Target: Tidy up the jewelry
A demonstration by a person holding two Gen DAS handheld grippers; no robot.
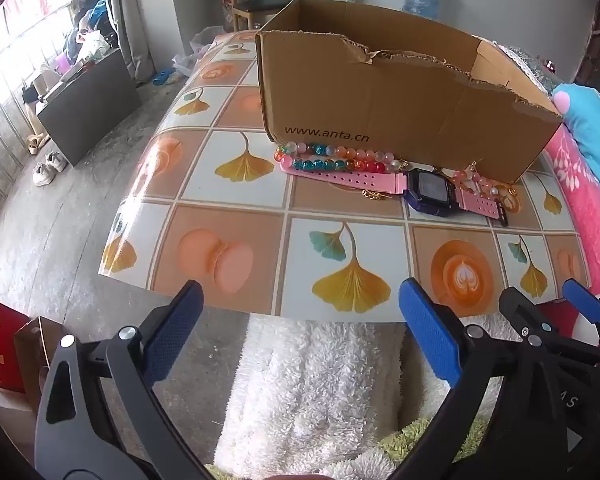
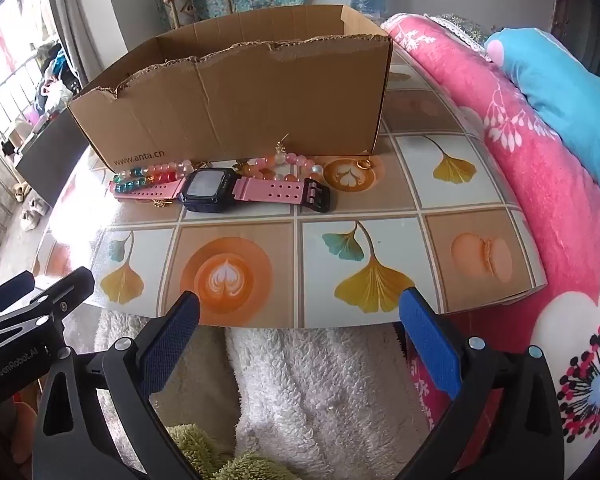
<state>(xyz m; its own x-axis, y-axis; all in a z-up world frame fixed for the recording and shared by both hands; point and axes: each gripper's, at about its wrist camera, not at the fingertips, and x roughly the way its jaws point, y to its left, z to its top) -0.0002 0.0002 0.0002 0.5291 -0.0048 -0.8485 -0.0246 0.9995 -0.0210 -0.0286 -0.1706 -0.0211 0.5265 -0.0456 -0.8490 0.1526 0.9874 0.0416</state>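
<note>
While both grippers, left [image 1: 300,320] and right [image 2: 300,328], are hovering spread apart, the watch [image 2: 216,190] is lying at twelve o'clock beside the box [image 2: 240,92].

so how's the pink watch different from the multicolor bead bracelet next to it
The pink watch is a flat perforated strap with a dark square face; the bead bracelet is a string of round, translucent beads in pink, orange, teal and red. The watch lies stretched out straight, nearer the grippers; the bracelet is looped double, closer to the cardboard box. Both lie on the patterned table, outside the box, untouched.
</note>
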